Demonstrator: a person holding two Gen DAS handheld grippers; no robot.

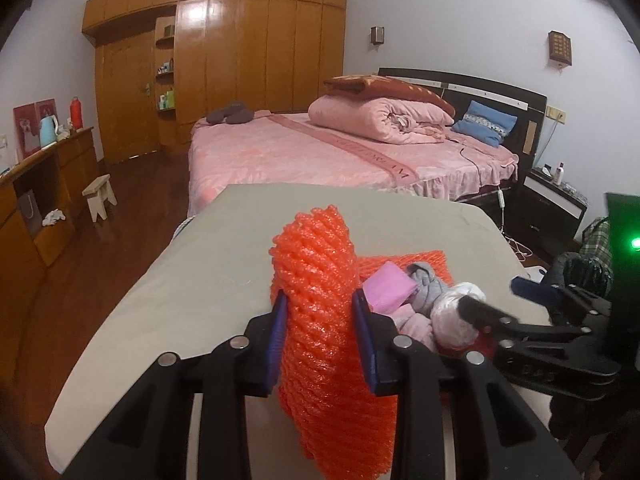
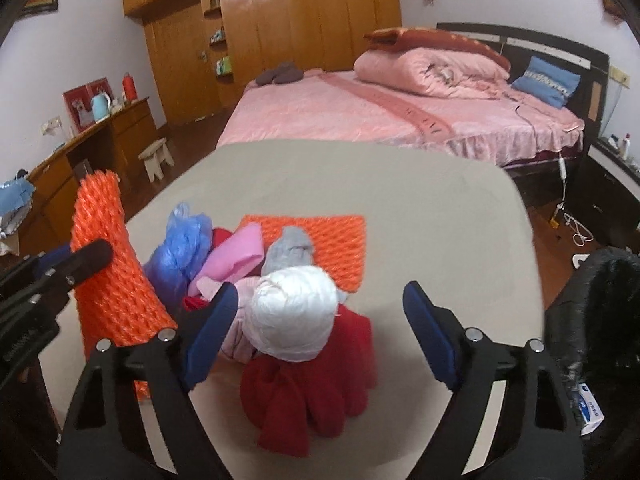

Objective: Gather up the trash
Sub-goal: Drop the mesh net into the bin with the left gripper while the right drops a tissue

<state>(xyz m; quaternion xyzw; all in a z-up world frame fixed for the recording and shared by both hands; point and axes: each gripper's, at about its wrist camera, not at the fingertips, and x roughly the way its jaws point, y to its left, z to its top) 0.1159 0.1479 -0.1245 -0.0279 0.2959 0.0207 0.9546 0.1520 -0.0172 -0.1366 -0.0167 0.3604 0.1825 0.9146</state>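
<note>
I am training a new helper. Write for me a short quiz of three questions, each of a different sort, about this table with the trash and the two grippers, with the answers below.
1. True or false: the left gripper is shut on the orange foam net.
2. Which thing lies between the open fingers of the right gripper?
A. the white plastic ball
B. the blue plastic bag
C. the pink paper
3. Fill in: a second orange foam net lies flat on the ____ table.

Key
1. true
2. A; the pads do not touch it.
3. grey
</note>
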